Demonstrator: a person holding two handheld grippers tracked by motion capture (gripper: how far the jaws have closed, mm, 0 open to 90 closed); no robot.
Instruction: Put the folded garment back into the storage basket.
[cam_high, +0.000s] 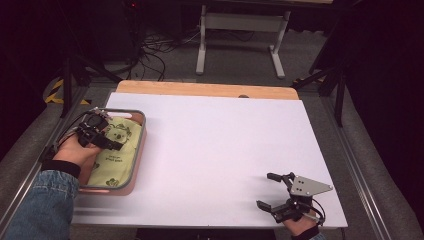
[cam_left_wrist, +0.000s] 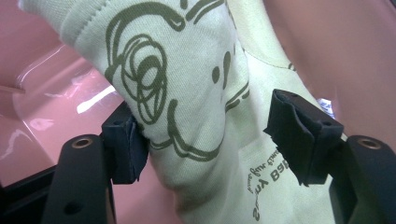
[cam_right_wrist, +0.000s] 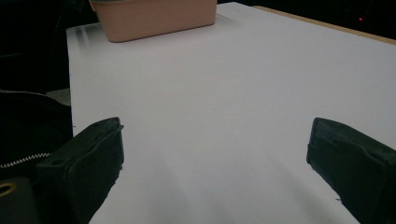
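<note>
A pale green cloth (cam_high: 117, 150) with dark olive print lies bunched in a pink tub (cam_high: 138, 165) with a grey rim at the table's left side. My left gripper (cam_high: 111, 132) reaches down into the tub over the cloth. In the left gripper view a raised fold of the cloth (cam_left_wrist: 187, 93) stands between the jaws of the left gripper (cam_left_wrist: 205, 109); the left pad (cam_left_wrist: 126, 144) touches it, while the right pad (cam_left_wrist: 299, 135) stands off from the fold, so the jaws are open. My right gripper (cam_high: 267, 190) rests near the table's front right edge, open with nothing in it.
The white table top (cam_high: 220, 145) stretches wide between the two hands, with a wooden strip (cam_high: 205, 89) along its far edge. In the right gripper view the pink tub (cam_right_wrist: 154, 18) stands far ahead of the right gripper (cam_right_wrist: 215, 135). A white stand's legs and cables lie on the floor beyond.
</note>
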